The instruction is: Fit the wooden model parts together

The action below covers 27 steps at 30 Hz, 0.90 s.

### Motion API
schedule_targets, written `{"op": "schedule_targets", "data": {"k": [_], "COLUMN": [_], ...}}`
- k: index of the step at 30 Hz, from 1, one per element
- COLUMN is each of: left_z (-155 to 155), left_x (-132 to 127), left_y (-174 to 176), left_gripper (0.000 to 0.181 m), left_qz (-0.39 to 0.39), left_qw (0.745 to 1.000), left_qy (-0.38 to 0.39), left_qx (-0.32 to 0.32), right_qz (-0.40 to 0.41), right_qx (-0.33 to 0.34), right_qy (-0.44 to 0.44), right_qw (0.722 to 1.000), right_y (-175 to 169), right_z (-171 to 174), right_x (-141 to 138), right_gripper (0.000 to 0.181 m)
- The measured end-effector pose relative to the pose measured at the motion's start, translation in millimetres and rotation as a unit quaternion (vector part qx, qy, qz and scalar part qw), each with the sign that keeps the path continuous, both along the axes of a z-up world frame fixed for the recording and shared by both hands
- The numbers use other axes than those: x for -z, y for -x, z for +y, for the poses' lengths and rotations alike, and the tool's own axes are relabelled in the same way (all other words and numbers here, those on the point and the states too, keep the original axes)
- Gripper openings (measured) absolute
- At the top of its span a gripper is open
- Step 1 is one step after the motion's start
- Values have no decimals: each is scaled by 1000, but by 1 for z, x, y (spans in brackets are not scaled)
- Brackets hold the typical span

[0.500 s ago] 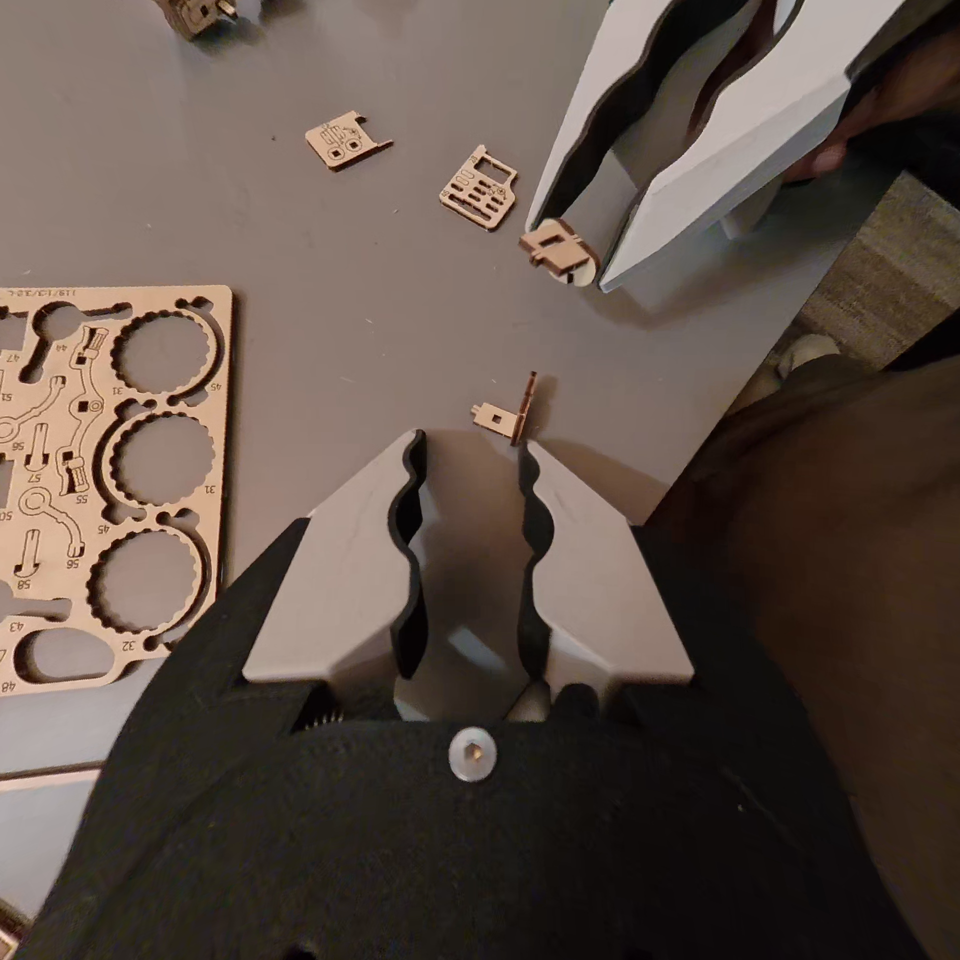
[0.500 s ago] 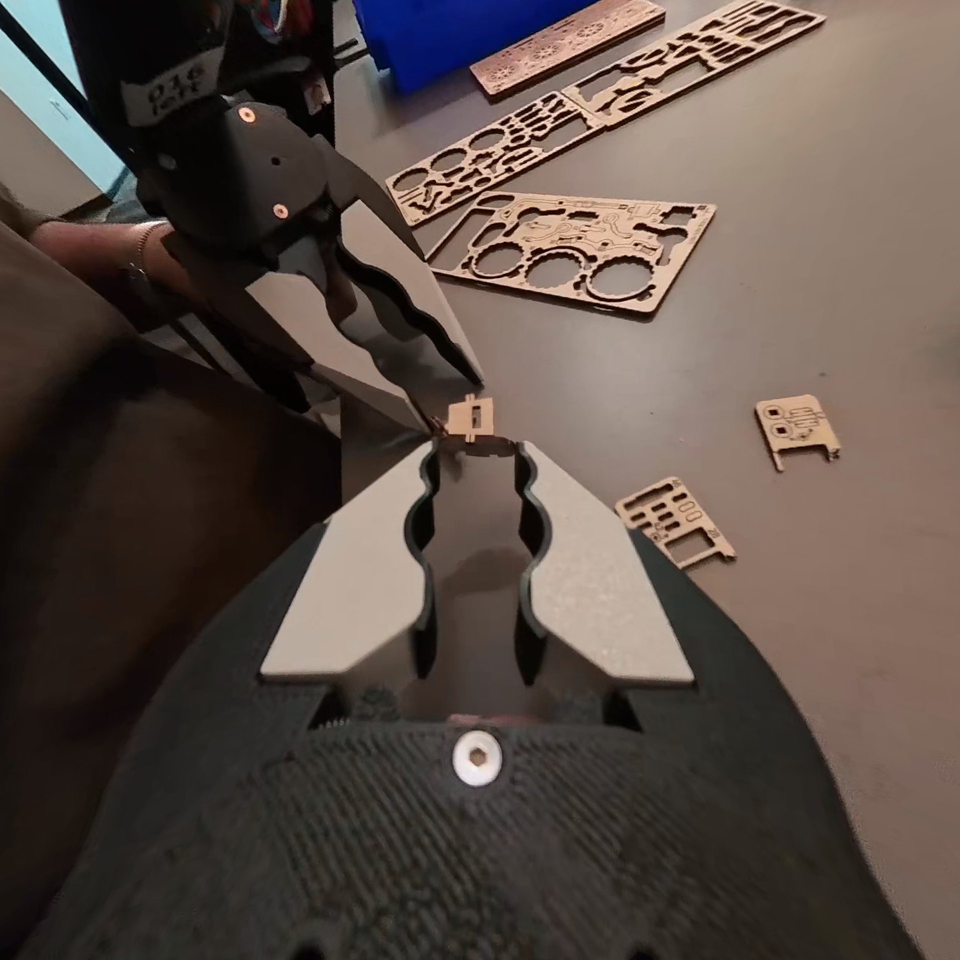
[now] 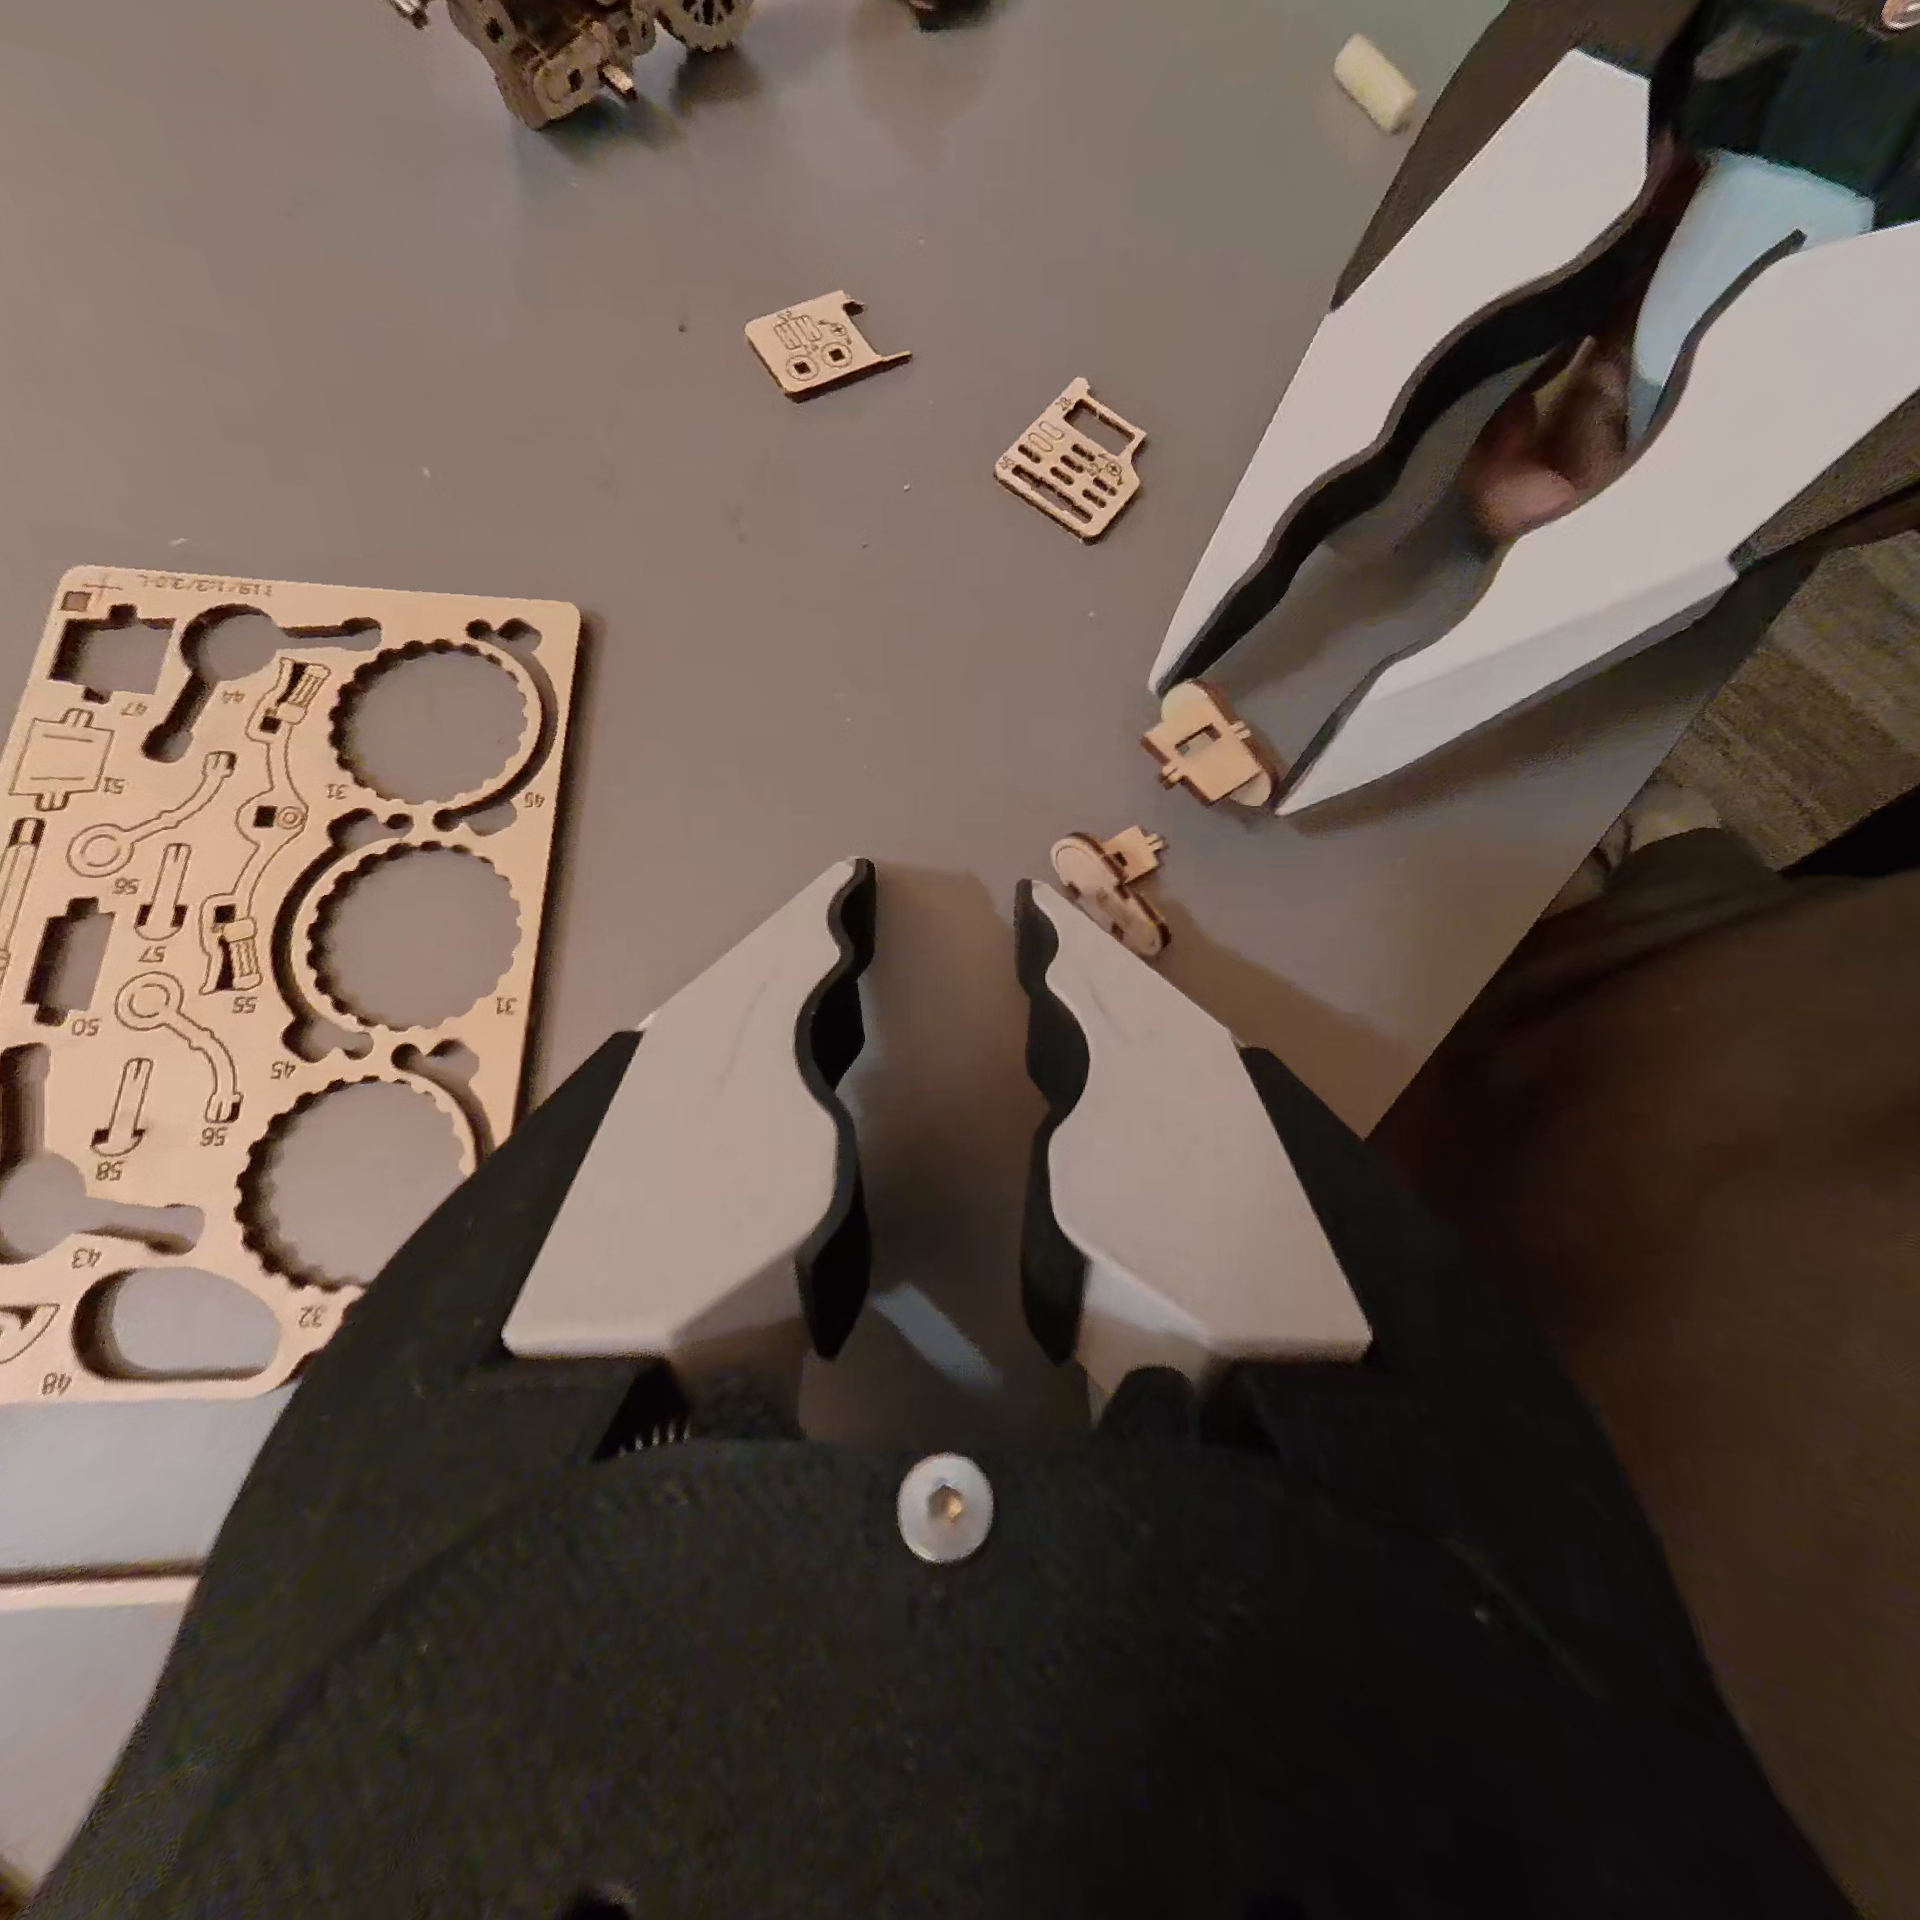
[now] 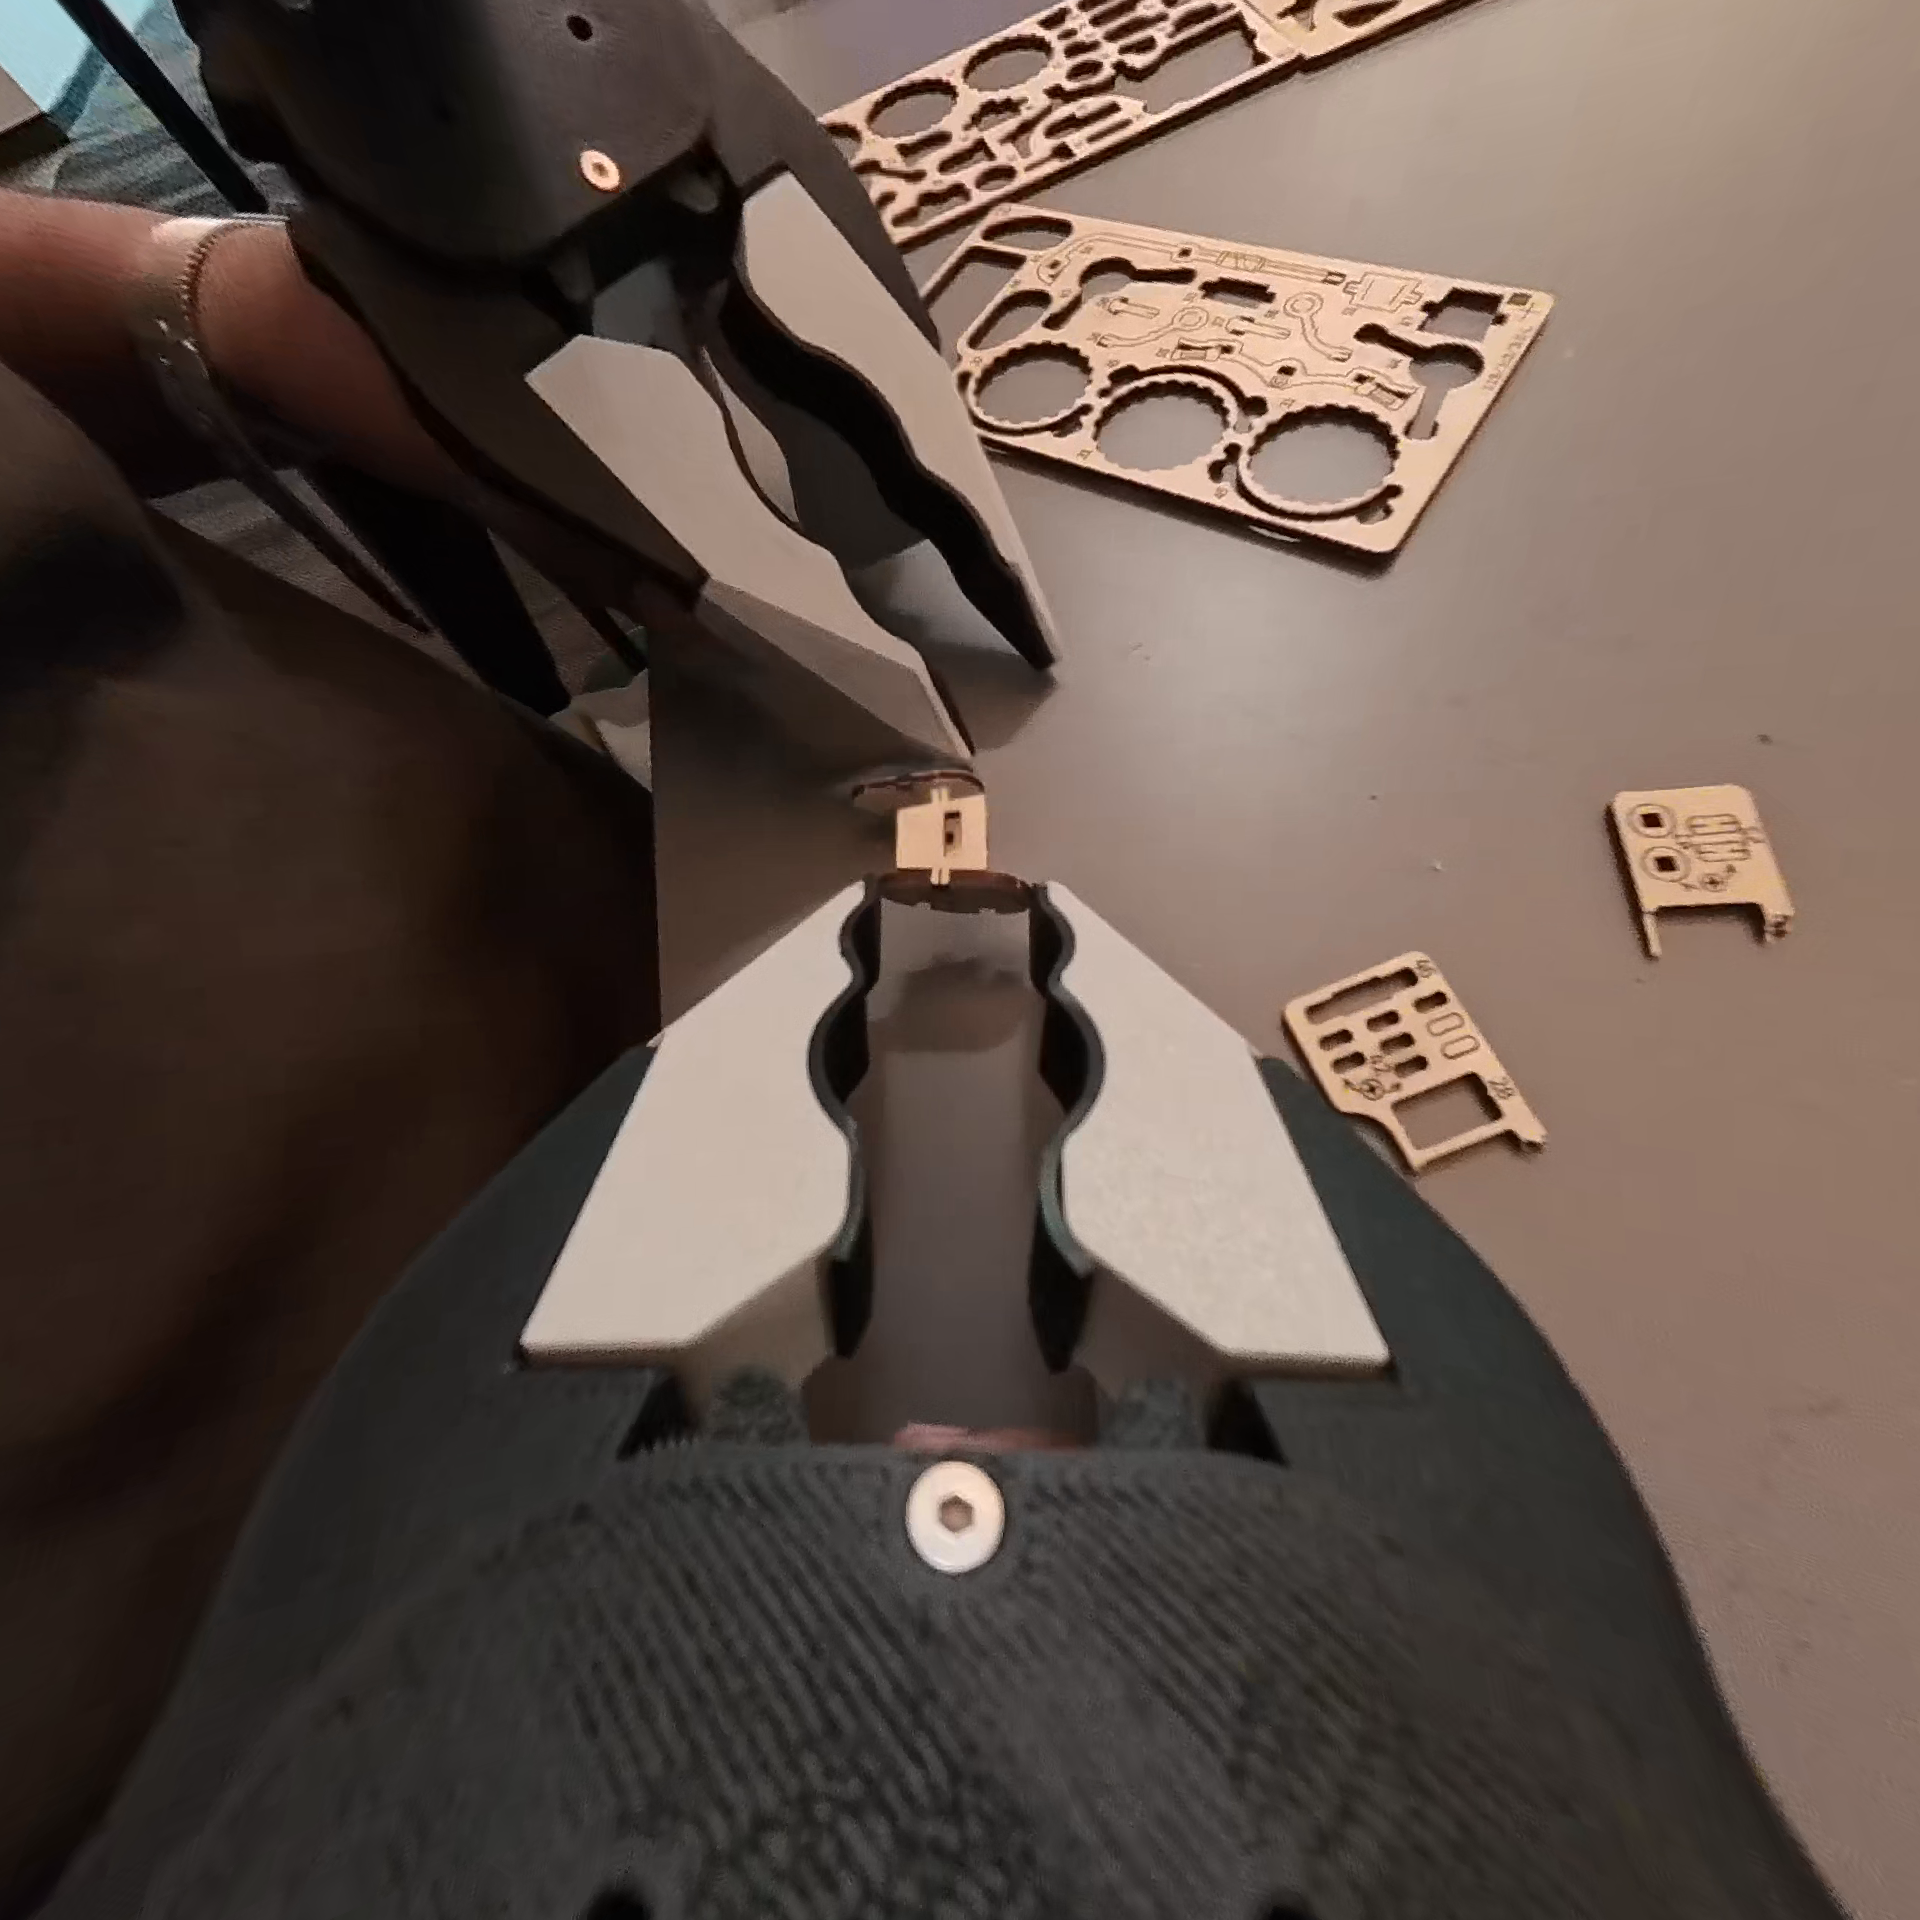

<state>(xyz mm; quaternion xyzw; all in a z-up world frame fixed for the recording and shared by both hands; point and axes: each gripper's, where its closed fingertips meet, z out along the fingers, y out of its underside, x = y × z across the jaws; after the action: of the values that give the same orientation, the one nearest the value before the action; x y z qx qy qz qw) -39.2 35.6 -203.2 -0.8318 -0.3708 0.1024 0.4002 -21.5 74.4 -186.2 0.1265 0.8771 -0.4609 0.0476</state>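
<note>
My left gripper [image 3: 940, 883] is open and empty, low over the grey table [image 3: 623, 468]. A small wooden part [image 3: 1107, 896], an oval plate with a tab, lies just outside its right fingertip. My right gripper [image 4: 953, 894] is shut on a similar small wooden part [image 4: 938, 836], holding its oval plate by the ends. In the left wrist view that held part [image 3: 1210, 753] hangs a short way beyond the loose one. In the right wrist view the left gripper [image 4: 1003, 701] reaches in from the upper left, one fingertip right by the loose part [image 4: 914, 784].
A wooden sheet with round cut-outs [image 3: 281, 935] lies left of my left gripper, with another sheet [image 4: 1039, 104] behind it. Two small flat square parts [image 3: 821, 353] [image 3: 1070, 462] lie loose. A built model [image 3: 561, 52] stands at the far edge. The table edge and a person's lap are right. The built model [image 3: 561, 52] is about 20 cm from both grippers' fingertips.
The part by my left fingertip stood on edge and now lies tipped over. My right gripper has brought its held part closer to it. My left gripper has pulled back a little.
</note>
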Motion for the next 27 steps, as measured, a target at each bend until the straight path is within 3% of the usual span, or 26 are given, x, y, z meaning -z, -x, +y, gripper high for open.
{"op": "schedule_targets", "data": {"k": [6, 12, 20, 27], "left_z": [6, 16, 15, 15], "left_x": [-10, -8, -24, -21], "left_y": [-29, -36, -35, -28], "left_gripper": [25, 25, 17, 14], "left_qz": [-40, -92, -219, -231], "left_qw": [996, 988, 942, 939], "left_qy": [-63, -109, -254, -253], "left_qx": [46, 55, 34, 18], "right_qz": [16, 56, 58, 47], "right_qx": [4, -5, -15, -18], "right_qy": [-13, -21, -28, -33], "right_qw": [1000, 998, 998, 998], "right_y": [-4, -7, -8, -6], "right_z": [-4, -10, -12, -13], "right_x": [2, 4, 7, 9], "right_gripper": [27, 27, 27, 27]}}
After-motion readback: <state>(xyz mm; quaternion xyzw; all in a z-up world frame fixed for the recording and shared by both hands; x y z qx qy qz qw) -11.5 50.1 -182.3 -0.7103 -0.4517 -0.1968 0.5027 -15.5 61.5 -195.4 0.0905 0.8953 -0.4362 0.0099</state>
